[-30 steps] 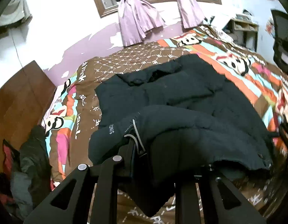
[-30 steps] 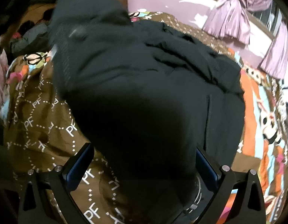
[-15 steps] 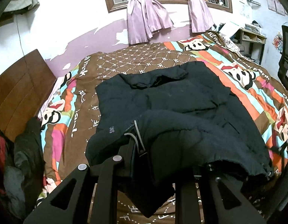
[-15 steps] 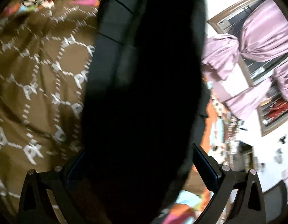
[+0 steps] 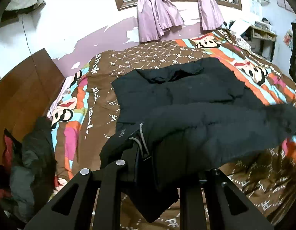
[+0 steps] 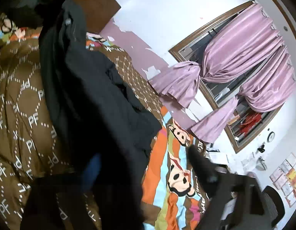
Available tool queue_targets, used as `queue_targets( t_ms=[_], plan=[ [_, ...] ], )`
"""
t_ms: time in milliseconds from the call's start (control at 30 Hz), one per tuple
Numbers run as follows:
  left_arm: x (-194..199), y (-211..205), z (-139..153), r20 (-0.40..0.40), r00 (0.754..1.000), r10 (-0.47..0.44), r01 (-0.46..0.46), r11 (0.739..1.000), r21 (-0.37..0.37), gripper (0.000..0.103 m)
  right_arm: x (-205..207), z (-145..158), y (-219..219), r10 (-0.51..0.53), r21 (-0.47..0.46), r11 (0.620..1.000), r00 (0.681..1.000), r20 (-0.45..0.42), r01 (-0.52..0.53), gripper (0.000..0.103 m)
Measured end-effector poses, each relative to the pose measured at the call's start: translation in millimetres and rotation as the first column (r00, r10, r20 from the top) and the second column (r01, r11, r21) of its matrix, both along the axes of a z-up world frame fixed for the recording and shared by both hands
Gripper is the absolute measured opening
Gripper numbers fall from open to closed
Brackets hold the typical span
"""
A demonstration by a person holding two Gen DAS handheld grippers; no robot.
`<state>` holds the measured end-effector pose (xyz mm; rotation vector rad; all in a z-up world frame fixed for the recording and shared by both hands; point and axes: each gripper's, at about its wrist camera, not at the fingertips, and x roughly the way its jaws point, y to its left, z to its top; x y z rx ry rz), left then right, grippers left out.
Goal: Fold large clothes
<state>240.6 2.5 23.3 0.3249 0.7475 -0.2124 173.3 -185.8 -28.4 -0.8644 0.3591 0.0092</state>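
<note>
Your left tool (image 5: 157, 164) is clamped on the lower edge of the black jacket (image 5: 186, 99), right where a grey drawstring (image 5: 142, 140) loops out of the hem. The jacket lies spread ahead of that tool across the bed (image 5: 151, 55), its collar at the far end, and the lifted hem stretches away to the tool's right as a blurred band. To the left of the tool a heap of dark and red clothes (image 5: 23, 164) sits against the wooden headboard (image 5: 23, 95). Beyond the bed, knotted purple curtains (image 5: 157, 17) hang over the window, with a small shelf unit (image 5: 262, 38) off to the far right.

Your right tool (image 6: 148, 191) looks along a tilted scene: dark jacket fabric (image 6: 102, 115) fills the space in front of it and covers the left finger, while the right finger (image 6: 205, 172) shows bare and blurred, so you cannot tell whether this tool is gripping. Only this view shows the office chair (image 6: 272, 205) and wall posters (image 6: 287, 180).
</note>
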Motion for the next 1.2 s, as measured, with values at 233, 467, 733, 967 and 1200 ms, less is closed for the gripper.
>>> queue_targets(
  t_ms=[233,467,733,967,1200],
  plan=[
    [-18.5,10.4,-6.5,-0.019,1.000,-0.022,0.023,0.999,0.031,0.017,-2.1,26.4,10.2,0.064,0.041,0.997,0.997,-0.039,-0.062,0.013],
    [-56.5,11.0,-6.0,-0.021,0.998,-0.063,0.064,0.997,0.047,0.015,-30.8,36.9,2.8,0.144,0.030,0.989,0.988,-0.062,-0.142,0.007],
    [-97.7,8.2,26.7,0.029,0.995,-0.094,0.093,0.995,0.025,0.014,-75.0,57.8,-8.2,0.191,0.012,0.982,0.981,-0.044,-0.191,0.005],
    [-143.1,13.2,57.3,-0.046,0.992,-0.113,0.112,0.993,-0.030,0.014,-130.2,81.8,-13.2,0.244,-0.050,0.968,0.969,-0.030,-0.245,0.005],
    [-144.6,26.1,87.7,-0.036,0.997,-0.071,0.068,0.994,-0.080,0.014,-160.4,105.9,1.9,0.274,-0.093,0.958,0.962,0.015,-0.272,0.005]
  ],
)
